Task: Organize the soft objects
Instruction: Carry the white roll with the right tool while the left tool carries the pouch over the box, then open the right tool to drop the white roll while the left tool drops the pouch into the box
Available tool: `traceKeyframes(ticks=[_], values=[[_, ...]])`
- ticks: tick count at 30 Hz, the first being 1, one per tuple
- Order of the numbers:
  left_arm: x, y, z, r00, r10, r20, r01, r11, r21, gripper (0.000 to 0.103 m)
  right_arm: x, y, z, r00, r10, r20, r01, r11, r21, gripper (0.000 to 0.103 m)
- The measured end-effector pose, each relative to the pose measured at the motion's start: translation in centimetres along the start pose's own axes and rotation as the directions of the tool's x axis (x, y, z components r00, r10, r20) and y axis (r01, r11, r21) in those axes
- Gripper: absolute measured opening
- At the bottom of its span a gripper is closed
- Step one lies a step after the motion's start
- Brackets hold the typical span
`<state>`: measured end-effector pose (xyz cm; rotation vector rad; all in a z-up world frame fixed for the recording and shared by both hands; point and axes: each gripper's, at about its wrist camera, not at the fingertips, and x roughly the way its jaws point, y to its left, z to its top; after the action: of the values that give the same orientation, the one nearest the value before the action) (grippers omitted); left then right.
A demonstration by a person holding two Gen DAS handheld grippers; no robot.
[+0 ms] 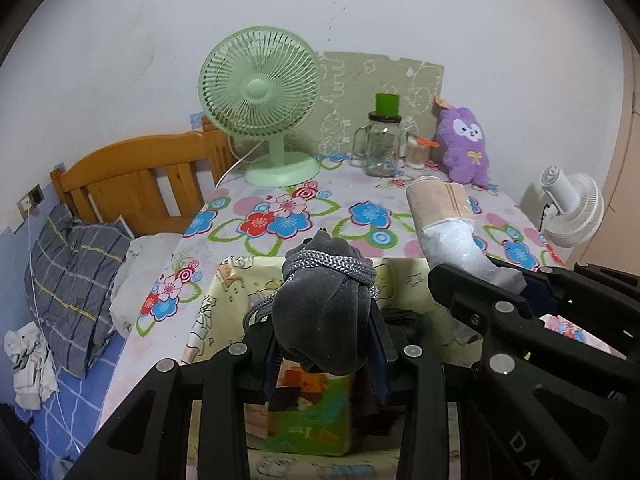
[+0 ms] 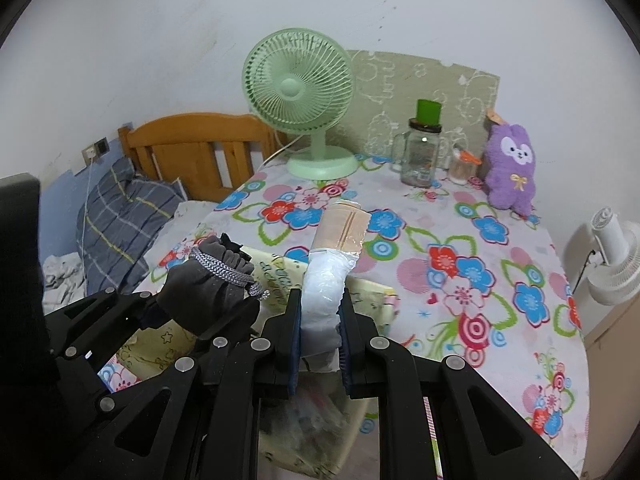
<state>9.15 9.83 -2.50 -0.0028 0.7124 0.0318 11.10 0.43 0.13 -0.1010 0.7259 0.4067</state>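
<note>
My left gripper (image 1: 326,334) is shut on a grey velvet drawstring pouch (image 1: 324,308) wound with a grey cord; it also shows in the right wrist view (image 2: 208,284). My right gripper (image 2: 320,312) is shut on a plastic-wrapped roll (image 2: 334,260), white at the near end and tan at the far end; it also shows in the left wrist view (image 1: 448,220). Both are held above a pale yellow cartoon-print fabric bin (image 1: 236,276) at the table's near edge. A purple plush toy (image 1: 464,144) stands at the back right.
A green desk fan (image 1: 260,96), a glass mug jar with a green lid (image 1: 382,140) and a small jar (image 1: 416,150) stand at the back of the flowered tablecloth (image 1: 280,216). A bed with a plaid pillow (image 1: 72,264) lies left. A white fan (image 1: 572,208) is right.
</note>
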Motion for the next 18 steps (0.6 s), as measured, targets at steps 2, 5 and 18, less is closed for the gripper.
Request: traceKeyframes(ticks=[2, 5, 18], values=[[0.6, 0.5, -0.1, 1.0, 0.004, -0.011, -0.004, 1.0, -0.004, 0.037, 0.6, 0.4, 0.0, 1.0, 0.006, -0.011, -0.006, 1.0, -0.004, 0.018], [1.4, 1.1, -0.2, 1.0, 0.014, -0.022, -0.014, 1.0, -0.004, 0.037, 1.5, 0.9, 0.0, 1.0, 0.014, -0.025, -0.014, 1.0, -0.013, 0.018], [3.8, 3.0, -1.2, 0.993, 0.022, -0.112, -0.027, 0.999, -0.045, 0.049, 4.4, 2.2, -0.2, 0.994, 0.06, -0.094, -0.063, 0.997, -0.035, 0.018]])
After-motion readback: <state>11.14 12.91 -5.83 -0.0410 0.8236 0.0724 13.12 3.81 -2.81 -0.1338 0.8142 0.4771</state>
